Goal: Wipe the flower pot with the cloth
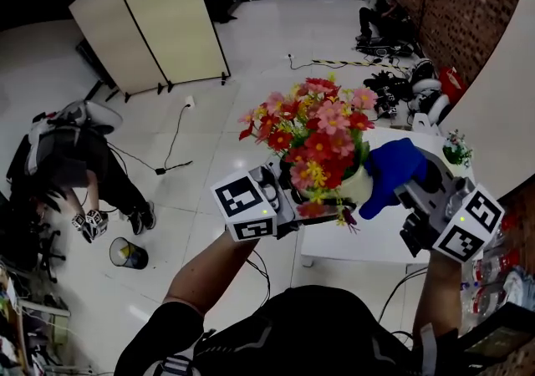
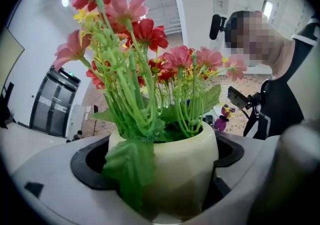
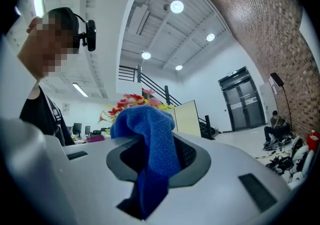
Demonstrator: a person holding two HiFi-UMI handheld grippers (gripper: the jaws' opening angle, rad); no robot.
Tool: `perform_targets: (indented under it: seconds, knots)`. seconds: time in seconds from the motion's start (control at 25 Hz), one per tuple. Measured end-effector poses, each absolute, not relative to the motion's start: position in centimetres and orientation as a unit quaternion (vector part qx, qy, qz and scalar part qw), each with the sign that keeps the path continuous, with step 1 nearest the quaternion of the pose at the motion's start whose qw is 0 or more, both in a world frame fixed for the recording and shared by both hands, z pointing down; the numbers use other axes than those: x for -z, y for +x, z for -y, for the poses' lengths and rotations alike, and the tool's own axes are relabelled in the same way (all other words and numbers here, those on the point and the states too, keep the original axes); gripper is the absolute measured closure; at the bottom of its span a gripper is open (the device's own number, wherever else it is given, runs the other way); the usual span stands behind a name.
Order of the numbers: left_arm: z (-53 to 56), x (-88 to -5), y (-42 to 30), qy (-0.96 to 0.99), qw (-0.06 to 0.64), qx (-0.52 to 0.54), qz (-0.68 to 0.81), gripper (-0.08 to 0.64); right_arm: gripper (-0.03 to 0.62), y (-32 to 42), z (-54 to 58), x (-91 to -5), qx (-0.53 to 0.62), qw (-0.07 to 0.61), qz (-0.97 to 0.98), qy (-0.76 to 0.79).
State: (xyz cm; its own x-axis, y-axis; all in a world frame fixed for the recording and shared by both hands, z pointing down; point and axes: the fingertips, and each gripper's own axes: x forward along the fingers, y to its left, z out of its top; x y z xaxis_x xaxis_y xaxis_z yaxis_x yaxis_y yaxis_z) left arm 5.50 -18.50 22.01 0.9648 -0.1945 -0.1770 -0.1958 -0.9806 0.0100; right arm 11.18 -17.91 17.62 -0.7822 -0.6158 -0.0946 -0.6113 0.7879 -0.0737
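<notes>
A cream flower pot (image 1: pixel 354 185) full of red and pink artificial flowers (image 1: pixel 318 132) is held up in the air by my left gripper (image 1: pixel 288 195), whose jaws are shut on its sides. In the left gripper view the flower pot (image 2: pixel 182 171) fills the space between the jaws, with a green leaf hanging over its rim. My right gripper (image 1: pixel 410 186) is shut on a blue cloth (image 1: pixel 391 170), which touches the pot's right side. The right gripper view shows the blue cloth (image 3: pixel 150 154) bunched between the jaws, with the flowers (image 3: pixel 131 101) just behind it.
A white table (image 1: pixel 376 236) lies below the pot, a small potted plant (image 1: pixel 456 149) at its far right corner. Another person (image 1: pixel 71 170) stands at left near a black bin (image 1: pixel 128 254). Folding screens (image 1: pixel 159 19) stand behind; gear is piled by the brick wall.
</notes>
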Motion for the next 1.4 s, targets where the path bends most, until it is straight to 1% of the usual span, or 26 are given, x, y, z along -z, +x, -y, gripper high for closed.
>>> perform_targets:
  seconds: [0.16, 0.32, 0.52, 0.84, 1.16, 1.4]
  knots:
    - [20.8, -22.1, 5.3, -0.988, -0.003, -0.087, -0.13, -0.005, 0.501, 10.3, 15.8, -17.6, 0.007, 0.057, -0.953, -0.297]
    - [21.0, -21.1, 5.3, -0.988, 0.007, -0.089, -0.129, -0.005, 0.5, 8.1, 15.8, -17.8, 0.004, 0.044, -0.957, -0.287]
    - [20.3, -20.4, 6.3, -0.991, 0.021, -0.095, -0.097, -0.005, 0.501, 9.5, 17.1, -17.0, 0.004, 0.045, -0.956, -0.289]
    - [14.5, -19.6, 5.2, -0.993, 0.05, -0.106, -0.03, -0.005, 0.502, 10.0, 17.3, -16.8, 0.042, 0.072, -0.96, -0.268]
    - [11.5, -18.9, 4.0, -0.992, 0.063, -0.109, 0.023, -0.005, 0.502, 7.3, 18.0, -16.4, 0.086, 0.084, -0.972, -0.2]
    - [10.6, -19.5, 5.8, -0.992, 0.06, -0.108, 0.04, -0.005, 0.502, 7.2, 19.2, -17.9, 0.126, 0.095, -0.975, -0.159]
